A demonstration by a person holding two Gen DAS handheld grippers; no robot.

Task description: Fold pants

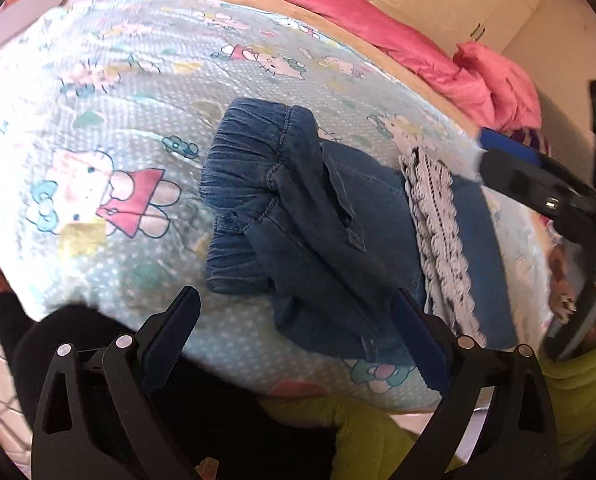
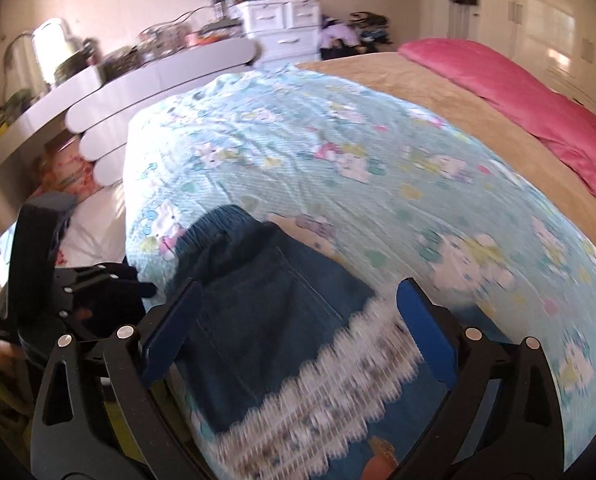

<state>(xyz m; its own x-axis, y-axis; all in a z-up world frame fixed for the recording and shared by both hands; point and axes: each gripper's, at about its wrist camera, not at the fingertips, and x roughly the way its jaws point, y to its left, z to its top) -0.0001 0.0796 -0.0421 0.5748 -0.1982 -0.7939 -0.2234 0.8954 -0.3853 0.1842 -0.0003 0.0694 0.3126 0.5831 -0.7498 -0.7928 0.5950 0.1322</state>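
On the near edge of the bed (image 1: 98, 40), the pants (image 1: 298, 216) lie folded into a compact denim bundle — both claws spread and empty.

The left claw (image 1: 298, 344) hovers just short of the bundle's near end, jaws wide apart, nothing between them. The right claw (image 2: 298, 320) is spread too, hanging over the lace-trimmed hem (image 2: 321, 392). Those pants sit on the blue cartoon-print blanket (image 2: 337, 152), gathered waistband (image 1: 234, 168) to the left, lace trim to the right. Soft, light denim, I'd say — limp, no stiffness, likely to sag and unfold if lifted by one corner. Best hold looks like the thick waistband or the stacked folded edge, pinching all layers together.
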